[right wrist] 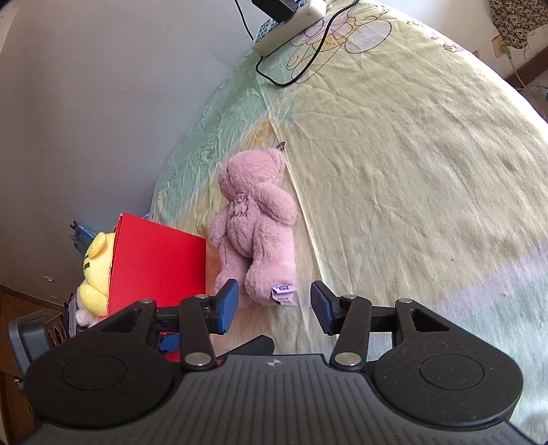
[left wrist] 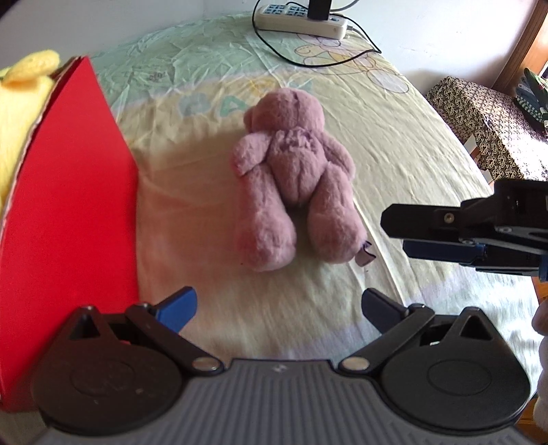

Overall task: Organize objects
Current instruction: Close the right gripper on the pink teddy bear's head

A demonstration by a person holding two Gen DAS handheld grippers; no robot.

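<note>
A pink plush bear (left wrist: 294, 178) lies on the bed sheet (left wrist: 394, 143), feet toward me; it also shows in the right wrist view (right wrist: 257, 226). A red box (left wrist: 72, 219) stands at the left, with a yellow plush toy (left wrist: 20, 102) in it; both show in the right wrist view, the box (right wrist: 157, 267) and the yellow toy (right wrist: 94, 270). My left gripper (left wrist: 279, 306) is open and empty, short of the bear's feet. My right gripper (right wrist: 274, 304) is open and empty, its fingers on either side of the bear's tagged foot; it enters the left wrist view from the right (left wrist: 397, 232).
A white power strip (left wrist: 301, 17) with a black plug and a looping black cable (left wrist: 308, 58) lies at the bed's far end by the wall. A patterned cloth-covered stand (left wrist: 479, 123) is at the right beyond the bed edge. A wall runs along the bed's left side.
</note>
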